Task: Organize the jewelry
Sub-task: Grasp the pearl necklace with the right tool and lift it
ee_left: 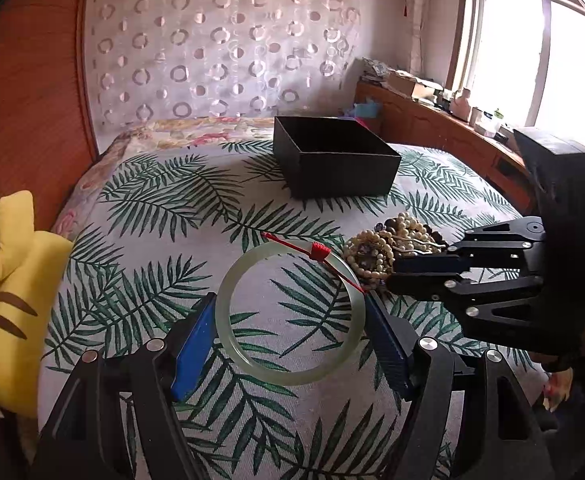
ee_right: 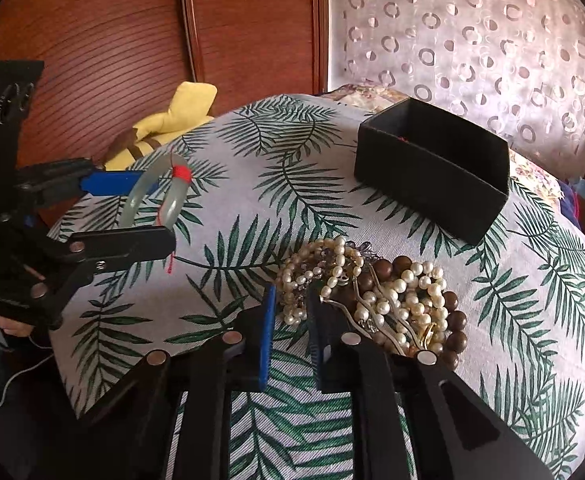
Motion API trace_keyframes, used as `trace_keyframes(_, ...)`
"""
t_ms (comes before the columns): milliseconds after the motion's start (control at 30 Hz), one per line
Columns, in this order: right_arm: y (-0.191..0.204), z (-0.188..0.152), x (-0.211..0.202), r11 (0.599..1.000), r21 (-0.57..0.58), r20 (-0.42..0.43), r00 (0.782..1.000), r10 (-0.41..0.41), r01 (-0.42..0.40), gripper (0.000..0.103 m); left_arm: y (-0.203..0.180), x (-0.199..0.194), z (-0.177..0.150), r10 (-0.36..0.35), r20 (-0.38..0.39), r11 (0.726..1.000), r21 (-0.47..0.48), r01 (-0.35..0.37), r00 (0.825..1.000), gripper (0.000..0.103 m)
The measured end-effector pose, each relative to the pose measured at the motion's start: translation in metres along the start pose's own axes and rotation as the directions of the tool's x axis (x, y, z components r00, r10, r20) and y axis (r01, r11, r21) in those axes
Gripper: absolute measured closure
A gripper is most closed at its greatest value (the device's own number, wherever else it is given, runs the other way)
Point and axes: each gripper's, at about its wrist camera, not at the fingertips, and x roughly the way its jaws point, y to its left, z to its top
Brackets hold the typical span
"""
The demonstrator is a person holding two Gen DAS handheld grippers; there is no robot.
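My left gripper [ee_left: 290,316] is shut on a pale green jade bangle [ee_left: 252,354] with a red string [ee_left: 319,253], holding it by its outer sides above the leaf-print cloth; the bangle [ee_right: 168,204] also shows lifted in the right wrist view. A heap of pearl and brown bead strands [ee_right: 376,300] lies on the cloth, right of the bangle in the left wrist view [ee_left: 388,248]. My right gripper [ee_right: 290,304] is at the heap's near left edge, jaws narrowly apart with pearls at the tips. An open black box [ee_left: 332,156] stands farther back [ee_right: 436,172].
A yellow plush toy [ee_left: 16,300] lies at the left edge of the cloth. A wooden wardrobe [ee_right: 152,40] stands behind. A wooden cabinet [ee_left: 432,124] with clutter runs under the window at right. A patterned curtain [ee_left: 220,48] hangs at the back.
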Motion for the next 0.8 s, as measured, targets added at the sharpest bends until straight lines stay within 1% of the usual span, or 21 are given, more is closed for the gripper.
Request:
trace_keyframes(33,0.001,0.001,0.001,1.0,-0.008,-0.004,1.0,-0.01,0.01,0.096,-0.001,0.0,0.0,-0.002,0.0,1.0,0.001,0.002,1.0,0.034)
trace_keyframes(67,0.001,0.001,0.002,1.0,-0.011,-0.006,1.0,-0.019,0.019,0.097,-0.001,0.0,-0.001,-0.004,0.0,1.0,0.001,0.004,1.0,0.034)
trace_keyframes(133,0.0,0.002,0.002,1.0,-0.012,-0.01,1.0,-0.01,0.01,0.097,-0.001,0.0,-0.001,-0.004,0.0,1.0,0.001,0.004,1.0,0.034)
trace_keyframes(233,-0.004,0.003,-0.003,1.0,-0.01,0.007,1.0,-0.015,0.015,0.098,0.0,0.0,-0.001,-0.004,0.001,1.0,-0.001,0.004,1.0,0.034)
trace_keyframes(500,-0.013,0.018,-0.034,1.0,0.01,0.102,0.995,-0.008,0.007,0.098,0.0,-0.002,0.003,-0.003,0.011,1.0,0.001,0.003,1.0,0.034)
trace_keyframes(800,-0.012,0.036,-0.07,1.0,-0.013,0.189,0.982,-0.009,0.012,0.098,0.002,-0.004,0.006,-0.003,0.016,1.0,0.001,0.003,1.0,0.034)
